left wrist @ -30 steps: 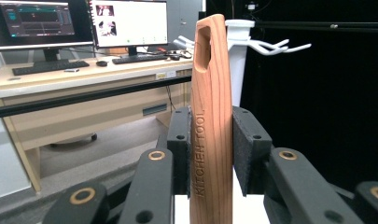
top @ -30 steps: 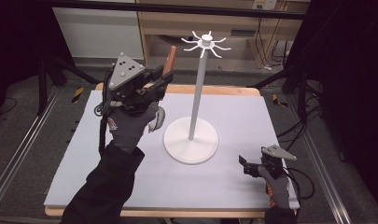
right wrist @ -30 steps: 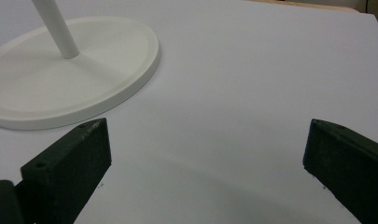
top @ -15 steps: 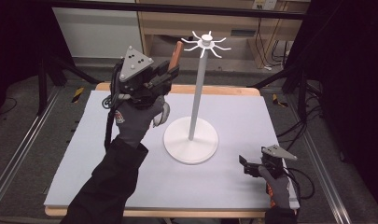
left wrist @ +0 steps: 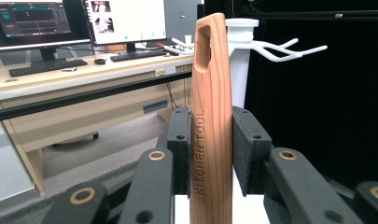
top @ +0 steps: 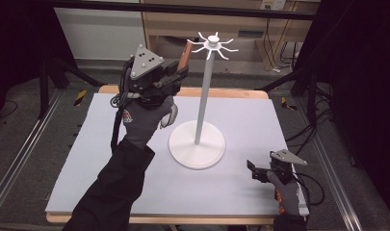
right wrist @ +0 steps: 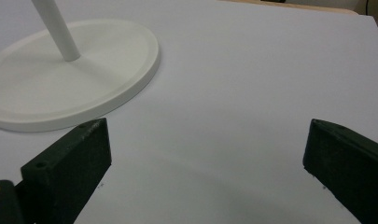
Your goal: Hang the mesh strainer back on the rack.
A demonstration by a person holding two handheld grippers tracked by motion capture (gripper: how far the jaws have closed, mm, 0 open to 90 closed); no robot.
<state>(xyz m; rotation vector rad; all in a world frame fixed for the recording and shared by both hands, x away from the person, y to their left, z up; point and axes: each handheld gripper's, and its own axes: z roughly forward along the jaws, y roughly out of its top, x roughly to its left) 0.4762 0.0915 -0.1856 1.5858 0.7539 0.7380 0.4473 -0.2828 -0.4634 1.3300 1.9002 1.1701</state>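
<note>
wooden utensil handle, light reddish wood, stamped "kitchen tool" along its length, a slot cut through near the top end; stands upright between the two black jaws of the left gripper, both pads pressed flat against its sides; lower part runs out of the left gripper view, so what kind of utensil it is cannot be told; in the high view the same handle pokes up and slightly right out of the left gripper, raised well above the table, its top end just beside the hooks of the white stand.

white stand, a thin post on a round flat base, crowned with a ring of curved hooks; base rests near the middle of the mat; in the left gripper view the post top sits close behind the handle, hooks fanning off to the right; handle hangs on no hook.

left hand, gloved, dark sleeve, holds its gripper aloft left of the post; grey three-cornered plate on top.

right gripper, low at the near right corner of the mat, held by a gloved hand; in the right gripper view its jaws stand spread wide, nothing between them, bare mat below and the stand base ahead to the left.

mat, pale grey-lilac, covers a wooden table.
</note>
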